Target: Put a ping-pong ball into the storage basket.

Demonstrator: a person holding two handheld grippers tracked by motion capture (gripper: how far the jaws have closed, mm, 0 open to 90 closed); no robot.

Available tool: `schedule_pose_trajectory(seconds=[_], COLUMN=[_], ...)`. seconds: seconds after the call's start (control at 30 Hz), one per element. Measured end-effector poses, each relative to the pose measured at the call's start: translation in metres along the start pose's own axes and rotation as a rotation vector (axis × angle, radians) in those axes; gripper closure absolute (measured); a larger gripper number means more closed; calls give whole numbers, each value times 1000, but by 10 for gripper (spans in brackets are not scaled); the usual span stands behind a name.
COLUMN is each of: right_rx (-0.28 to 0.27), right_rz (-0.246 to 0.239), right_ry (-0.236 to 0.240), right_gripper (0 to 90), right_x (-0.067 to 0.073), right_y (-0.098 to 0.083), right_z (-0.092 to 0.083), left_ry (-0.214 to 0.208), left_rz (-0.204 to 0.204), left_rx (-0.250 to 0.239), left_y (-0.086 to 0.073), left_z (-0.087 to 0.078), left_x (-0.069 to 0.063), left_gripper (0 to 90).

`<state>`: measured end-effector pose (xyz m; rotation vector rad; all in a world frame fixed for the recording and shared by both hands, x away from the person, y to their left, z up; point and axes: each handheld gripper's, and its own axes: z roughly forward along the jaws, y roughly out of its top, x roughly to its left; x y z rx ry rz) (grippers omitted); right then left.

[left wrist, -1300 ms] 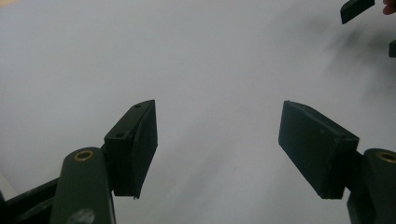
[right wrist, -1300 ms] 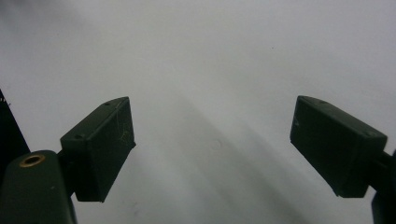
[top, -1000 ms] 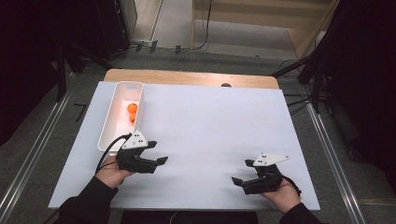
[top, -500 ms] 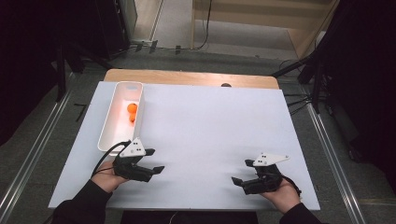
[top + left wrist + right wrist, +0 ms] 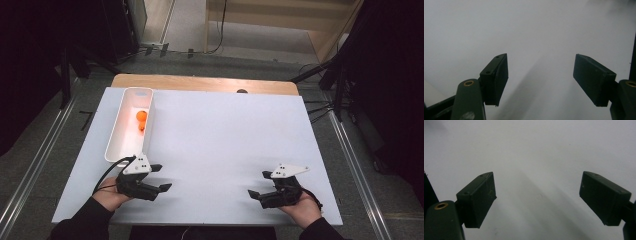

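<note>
High view: both grippers — left (image 5: 161, 177), right (image 5: 259, 183) — rest fingers spread, empty, near white bin (image 5: 116, 146) holding orange balls (image 5: 141, 116).

One white tray (image 5: 116, 145), long and narrow, at the left side of the white table top (image 5: 225, 135). Orange balls (image 5: 141, 116) inside the tray: two, touching, in its far half; the one nearer the person is partly cut off by the tray wall. Two grippers: left gripper (image 5: 159, 178) just past the tray's near end, right gripper (image 5: 257, 185) well apart from the tray, toward the table's right. One dark round spot (image 5: 242, 91) at the far table edge, well right of the tray.
</note>
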<state>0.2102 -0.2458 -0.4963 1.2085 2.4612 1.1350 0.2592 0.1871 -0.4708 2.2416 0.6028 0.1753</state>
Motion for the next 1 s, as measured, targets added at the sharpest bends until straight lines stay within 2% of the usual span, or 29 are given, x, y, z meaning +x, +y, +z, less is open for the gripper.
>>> schedule_pose_trajectory(seconds=[1.0], right_rx=[4], right_rz=[-11], right_ry=[1], right_gripper=[123], right_x=[-1], right_y=[0], right_z=[1], left_ry=[14], left_rz=[9], left_rx=[34], left_y=[-5], left_z=[1], left_x=[-1], left_gripper=[288])
